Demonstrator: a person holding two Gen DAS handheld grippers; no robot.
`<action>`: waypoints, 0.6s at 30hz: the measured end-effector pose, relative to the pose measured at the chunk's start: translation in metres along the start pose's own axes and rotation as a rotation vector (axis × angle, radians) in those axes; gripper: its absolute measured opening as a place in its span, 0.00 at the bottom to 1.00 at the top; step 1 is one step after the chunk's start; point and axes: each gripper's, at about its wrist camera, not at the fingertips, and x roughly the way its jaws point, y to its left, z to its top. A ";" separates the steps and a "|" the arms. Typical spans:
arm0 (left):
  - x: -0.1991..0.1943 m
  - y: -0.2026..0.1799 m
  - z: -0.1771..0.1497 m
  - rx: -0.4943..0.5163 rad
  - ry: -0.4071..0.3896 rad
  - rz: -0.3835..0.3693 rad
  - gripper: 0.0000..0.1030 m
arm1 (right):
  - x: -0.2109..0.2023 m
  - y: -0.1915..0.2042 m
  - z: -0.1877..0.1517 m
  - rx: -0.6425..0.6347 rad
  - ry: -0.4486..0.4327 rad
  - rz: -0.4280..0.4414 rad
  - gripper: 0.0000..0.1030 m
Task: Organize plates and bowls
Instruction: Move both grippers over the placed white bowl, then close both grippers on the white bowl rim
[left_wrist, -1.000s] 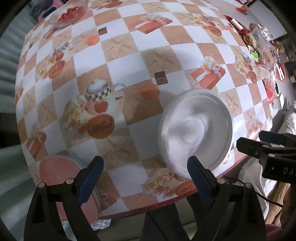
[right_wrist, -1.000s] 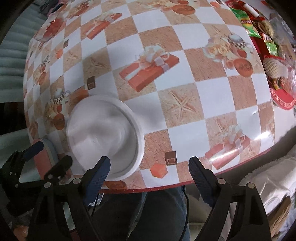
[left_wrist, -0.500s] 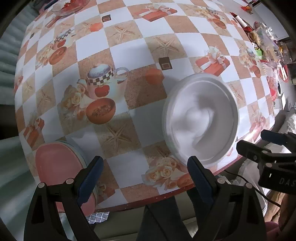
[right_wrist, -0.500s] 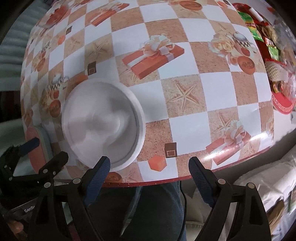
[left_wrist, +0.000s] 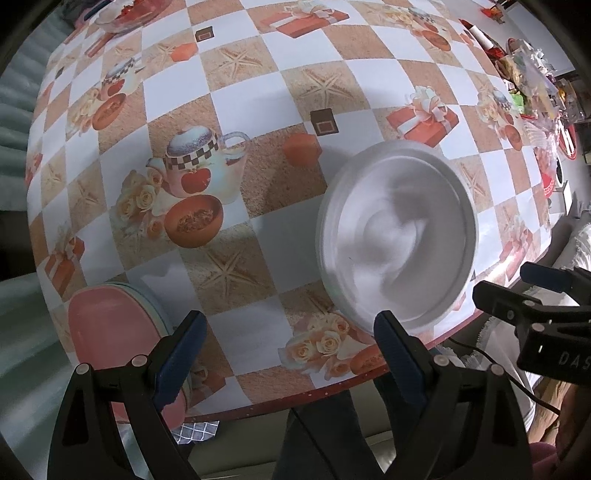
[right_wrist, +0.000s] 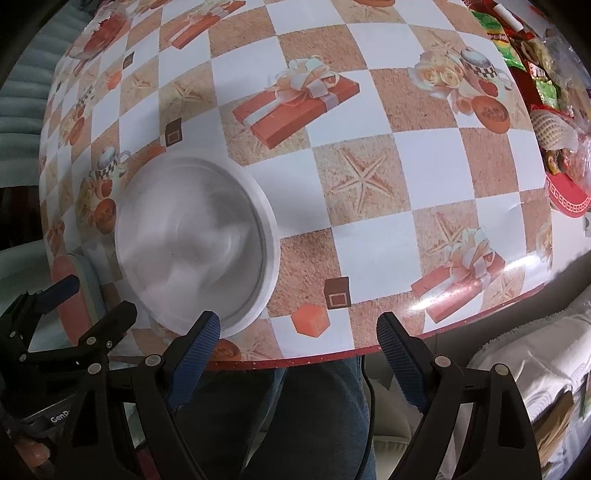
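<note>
A white bowl (left_wrist: 397, 236) stands on the checkered tablecloth (left_wrist: 236, 92) near the front edge; it also shows in the right wrist view (right_wrist: 195, 243). A stack of plates with a pink one on top (left_wrist: 110, 328) sits at the front left corner, and its edge shows in the right wrist view (right_wrist: 70, 273). My left gripper (left_wrist: 286, 350) is open and empty, over the table edge between the plates and the bowl. My right gripper (right_wrist: 299, 345) is open and empty, just right of the bowl at the table edge.
Snack packets and a red tray (right_wrist: 565, 192) crowd the far right side of the table. A glass bowl with red contents (left_wrist: 125, 14) stands at the far left. The person's legs (right_wrist: 310, 417) are below the table edge.
Both grippers have shifted slightly relative to the table. The bowl and plates stay where they were. Both stay open.
</note>
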 end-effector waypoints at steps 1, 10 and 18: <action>0.000 0.000 0.001 0.000 0.000 0.001 0.91 | 0.001 -0.001 0.000 0.003 0.002 0.000 0.85; -0.003 0.008 0.010 -0.015 0.008 0.011 0.91 | 0.005 -0.004 0.008 0.010 0.017 0.006 0.85; 0.000 0.010 0.024 -0.028 0.010 0.016 0.91 | 0.007 -0.001 0.018 0.011 0.020 0.023 0.85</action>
